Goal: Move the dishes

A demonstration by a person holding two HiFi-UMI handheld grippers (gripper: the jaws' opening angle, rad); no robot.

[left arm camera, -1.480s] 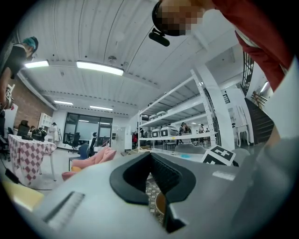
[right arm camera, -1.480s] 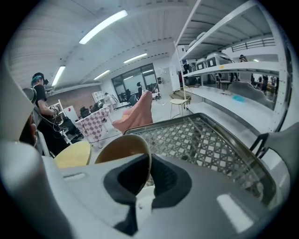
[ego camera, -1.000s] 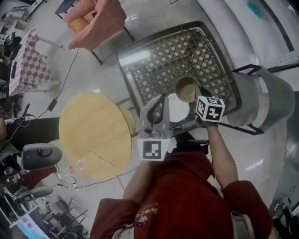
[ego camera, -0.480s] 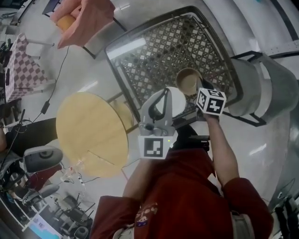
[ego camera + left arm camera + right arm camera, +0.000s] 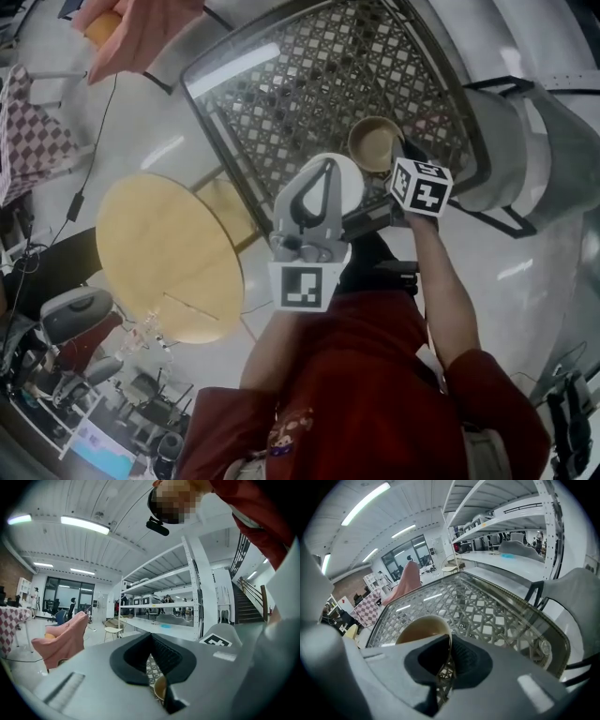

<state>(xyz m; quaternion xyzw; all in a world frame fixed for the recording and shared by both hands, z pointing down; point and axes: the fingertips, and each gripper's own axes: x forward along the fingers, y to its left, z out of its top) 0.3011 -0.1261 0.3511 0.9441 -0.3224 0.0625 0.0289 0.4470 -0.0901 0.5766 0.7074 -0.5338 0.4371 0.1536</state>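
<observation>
A tan bowl (image 5: 375, 145) hangs just above the glass lattice table (image 5: 281, 84). My right gripper (image 5: 398, 157) is shut on its near rim. In the right gripper view the bowl (image 5: 423, 629) has its wall between the pads of the right gripper (image 5: 449, 657). My left gripper (image 5: 326, 169) is over the table's near part, jaws shut with nothing seen between them (image 5: 152, 658). A white plate (image 5: 349, 183) shows right beside and behind it. I cannot tell whether the plate touches the gripper. The bowl (image 5: 159, 688) peeks below the left jaws.
A round yellow wooden table (image 5: 169, 253) stands left of the glass one. A grey chair (image 5: 525, 150) is close on the right. A pink draped chair (image 5: 141, 33) and a checked tablecloth (image 5: 23, 131) lie further left. White shelving (image 5: 159, 616) lines the far side.
Both grippers have sunk toward the glass table and moved a little further over it, the bowl going with the right one. The plate stays beside the left gripper.
</observation>
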